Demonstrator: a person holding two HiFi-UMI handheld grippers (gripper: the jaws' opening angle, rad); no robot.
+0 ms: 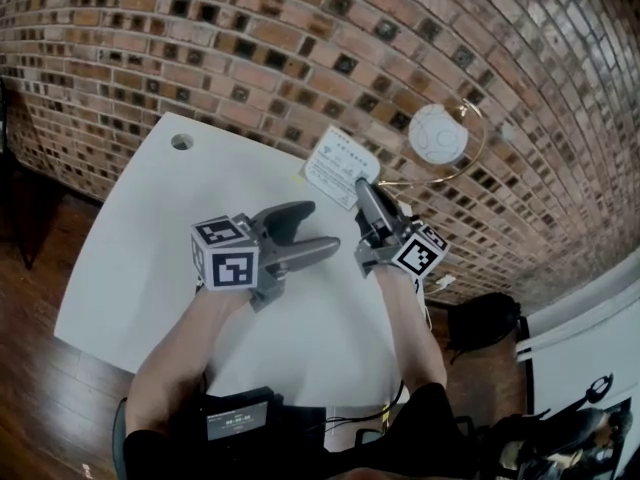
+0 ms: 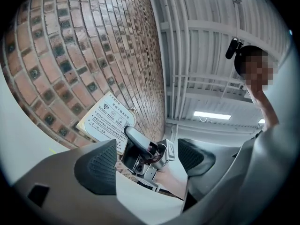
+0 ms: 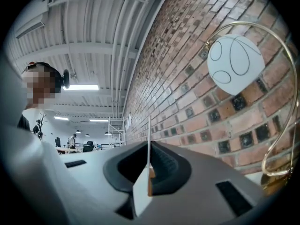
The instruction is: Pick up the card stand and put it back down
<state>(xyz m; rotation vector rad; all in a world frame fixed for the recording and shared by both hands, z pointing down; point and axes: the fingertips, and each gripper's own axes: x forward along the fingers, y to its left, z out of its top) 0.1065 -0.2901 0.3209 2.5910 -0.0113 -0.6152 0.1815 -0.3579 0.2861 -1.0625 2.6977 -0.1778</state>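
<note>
White card stand (image 1: 342, 168) shows edge-on only inside right claw (image 3: 149, 167).

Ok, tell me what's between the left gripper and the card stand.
Only bare table, per the head view; the right gripper grips the card stand at its far edge.

Open office: brick wall (image 1: 300, 28), exposed ceiling (image 3: 93, 41), strip lights (image 3: 82, 86).

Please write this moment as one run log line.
right tongs: shut on card stand | left tongs: open, empty
</note>
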